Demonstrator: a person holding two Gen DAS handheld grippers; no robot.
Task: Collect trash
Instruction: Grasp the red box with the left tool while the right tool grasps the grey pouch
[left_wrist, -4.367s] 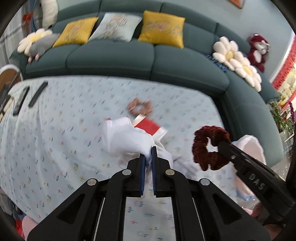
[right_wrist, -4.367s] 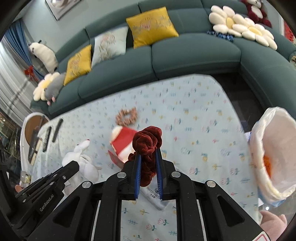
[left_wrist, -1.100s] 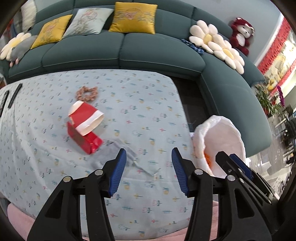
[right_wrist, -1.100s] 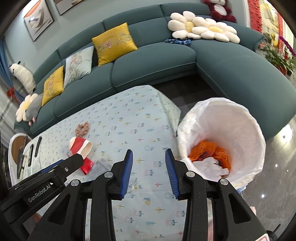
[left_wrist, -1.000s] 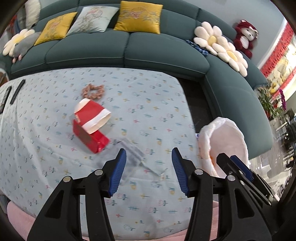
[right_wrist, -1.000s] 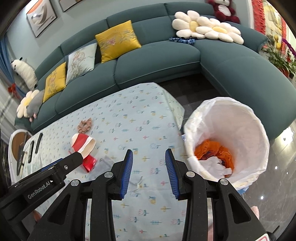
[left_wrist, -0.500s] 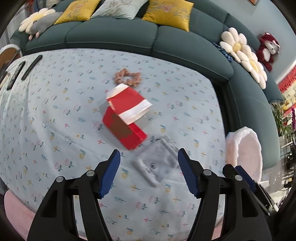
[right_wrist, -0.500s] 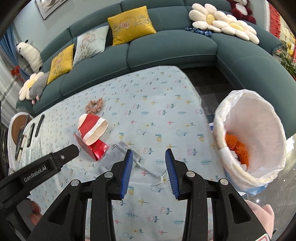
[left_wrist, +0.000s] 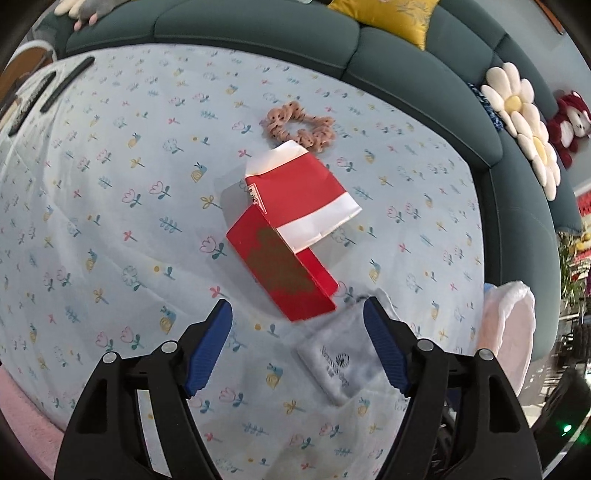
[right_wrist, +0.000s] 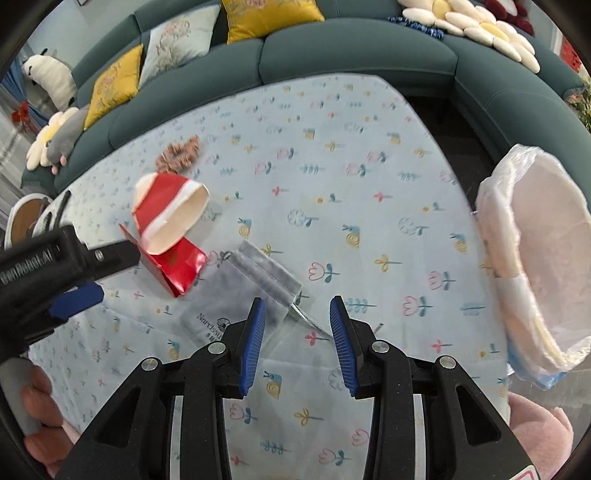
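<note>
The grey drawstring pouch (right_wrist: 236, 295) carries dark print beginning "Narcisu", with a small round flower emblem beside it; the rest of the lettering runs under the right gripper (right_wrist: 297, 339) and cannot be read. In the left wrist view the same pouch (left_wrist: 338, 360) shows the emblem and two short lines of print, too small to make out. The side of the left gripper (right_wrist: 62, 258) bears white lettering, blurred here, that looks like "GenRobot.AI".

The pouch lies flat on the floral worktop (right_wrist: 369, 192), its long axis running diagonally, the gathered drawstring end away from the camera and the printed end toward it. Just beside the pouch, touching its far corner, lies the red carton (left_wrist: 284, 273), flattened, its long axis also diagonal. A red-and-white paper cup (left_wrist: 303, 195) lies on its side across the carton's far end, its open mouth facing the lined trash bin (right_wrist: 535, 251) that stands off the worktop's edge, well apart from the pouch. Beyond the cup rests a pink scrunchie (left_wrist: 301, 127).

The left gripper (left_wrist: 297, 347) hangs over the pouch and carton with its fingers widening, nothing pinched. The right gripper's fingers stand partly spread above the pouch's edge, not pressing it.
</note>
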